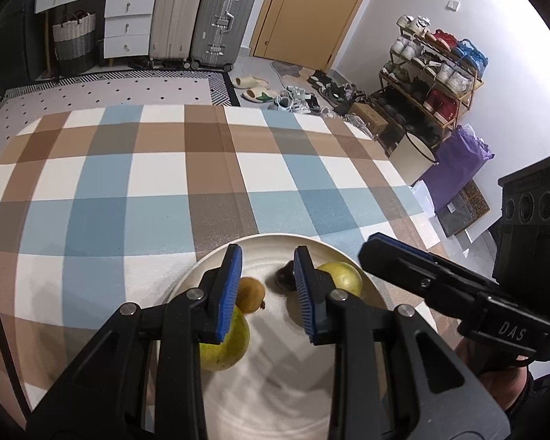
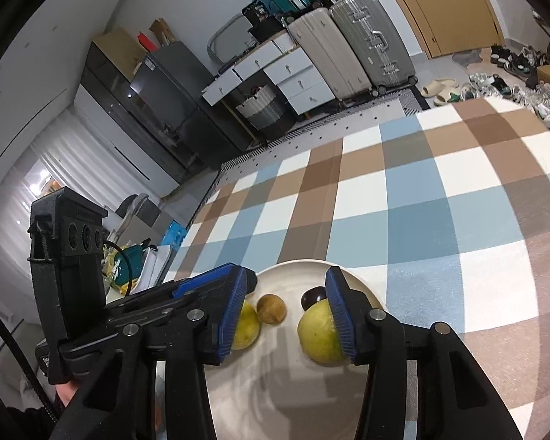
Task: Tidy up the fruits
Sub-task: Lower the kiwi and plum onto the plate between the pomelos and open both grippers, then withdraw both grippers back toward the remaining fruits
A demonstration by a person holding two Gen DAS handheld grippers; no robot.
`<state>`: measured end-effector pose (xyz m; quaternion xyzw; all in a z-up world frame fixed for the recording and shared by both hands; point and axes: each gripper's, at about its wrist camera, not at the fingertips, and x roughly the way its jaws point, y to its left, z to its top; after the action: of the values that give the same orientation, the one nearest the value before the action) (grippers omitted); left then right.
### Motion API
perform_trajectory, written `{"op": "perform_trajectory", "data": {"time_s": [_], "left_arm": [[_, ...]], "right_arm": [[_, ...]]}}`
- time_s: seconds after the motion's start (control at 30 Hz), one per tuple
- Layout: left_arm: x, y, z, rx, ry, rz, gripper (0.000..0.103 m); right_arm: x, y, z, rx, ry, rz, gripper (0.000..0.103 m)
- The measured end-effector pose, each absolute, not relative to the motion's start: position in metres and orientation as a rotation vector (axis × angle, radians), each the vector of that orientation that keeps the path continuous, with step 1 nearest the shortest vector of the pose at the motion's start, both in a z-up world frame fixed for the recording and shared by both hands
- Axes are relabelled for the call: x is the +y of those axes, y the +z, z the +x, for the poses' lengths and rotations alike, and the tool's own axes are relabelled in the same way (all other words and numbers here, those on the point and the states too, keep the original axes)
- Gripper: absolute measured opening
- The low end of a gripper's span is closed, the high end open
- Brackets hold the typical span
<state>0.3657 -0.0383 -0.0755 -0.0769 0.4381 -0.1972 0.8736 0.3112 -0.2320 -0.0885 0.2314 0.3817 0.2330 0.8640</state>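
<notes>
A cream plate (image 1: 267,244) (image 2: 297,267) sits on the checked tablecloth and holds two yellow-green fruits, a small brown one and a dark one. In the left wrist view my left gripper (image 1: 267,286) hovers over the plate, shut, with nothing between its blue pads. The larger green fruit (image 1: 223,348) and the brown fruit (image 1: 251,295) lie under its left finger; the dark fruit (image 1: 284,278) and the other green fruit (image 1: 343,278) lie by its right finger. My right gripper (image 2: 286,311) stands open over the plate, a green fruit (image 2: 317,333) close against its right pad and the brown fruit (image 2: 271,308) beyond the gap.
The checked tablecloth (image 1: 165,183) stretches far beyond the plate. Behind it on the floor stand suitcases (image 1: 201,18), white drawers (image 1: 128,25), a shoe rack (image 1: 432,69) and a white bucket (image 1: 412,157). A dark cabinet (image 2: 146,110) lines the left wall.
</notes>
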Motion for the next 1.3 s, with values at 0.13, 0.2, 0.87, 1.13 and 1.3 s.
{"op": "perform_trajectory", "data": {"time_s": [0.13, 0.2, 0.87, 1.13, 1.3], "left_arm": [[-0.035, -0.064, 0.353, 0.894, -0.394, -0.145, 0.025], [-0.033, -0.058, 0.347, 0.886, -0.388, -0.141, 0.025], [-0.030, -0.007, 0.251, 0.754, -0.308, -0.030, 0.046], [-0.018, 0.000, 0.205, 0.700, -0.237, -0.031, 0.079], [-0.008, -0.006, 0.177, 0.696, -0.226, -0.032, 0.082]], "right_arm": [[-0.232, -0.078, 0.301, 0.776, 0.501, 0.475, 0.046], [-0.232, -0.074, 0.297, 0.766, 0.497, 0.465, 0.046], [-0.231, -0.031, 0.228, 0.657, 0.497, 0.385, 0.051], [-0.228, -0.026, 0.185, 0.601, 0.493, 0.341, 0.067], [-0.224, -0.028, 0.159, 0.594, 0.516, 0.310, 0.068]]}}
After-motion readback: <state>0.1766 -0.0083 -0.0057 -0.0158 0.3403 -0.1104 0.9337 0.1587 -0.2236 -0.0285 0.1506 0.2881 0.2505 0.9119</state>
